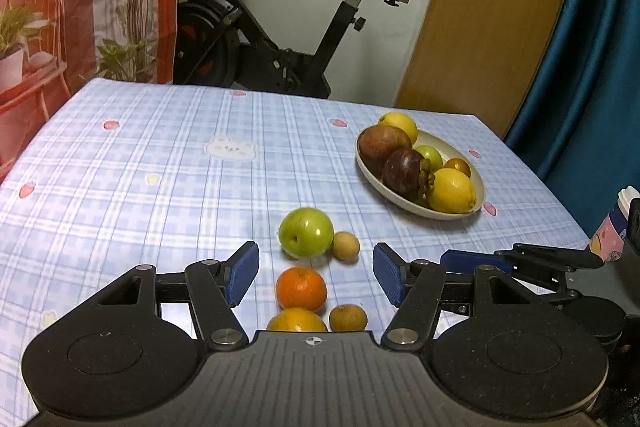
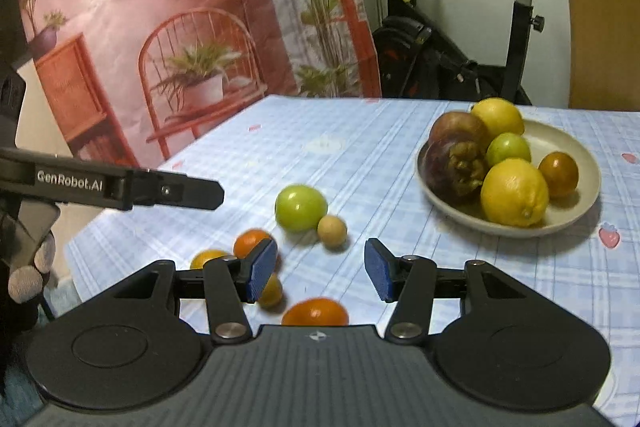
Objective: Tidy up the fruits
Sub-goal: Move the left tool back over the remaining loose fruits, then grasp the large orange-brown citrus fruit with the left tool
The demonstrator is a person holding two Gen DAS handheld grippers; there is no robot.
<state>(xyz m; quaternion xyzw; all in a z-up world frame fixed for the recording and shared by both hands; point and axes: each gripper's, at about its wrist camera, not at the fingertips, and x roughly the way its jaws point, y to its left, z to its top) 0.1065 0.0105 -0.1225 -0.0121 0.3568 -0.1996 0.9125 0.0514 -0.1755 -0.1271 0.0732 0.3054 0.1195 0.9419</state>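
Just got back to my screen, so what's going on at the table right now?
A person holds two grippers over the checked table, sorting fruit. Both the left gripper and right gripper have their jaws open and hold nothing. The plate already carries lemons, mangosteens and small fruits. A green apple, oranges and small brown fruits lie loose on the cloth.

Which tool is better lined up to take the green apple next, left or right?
Left, probably. The left tool is open and empty, with the green apple straight ahead between its pads. From the right tool, also open and empty, the apple sits off to the left.
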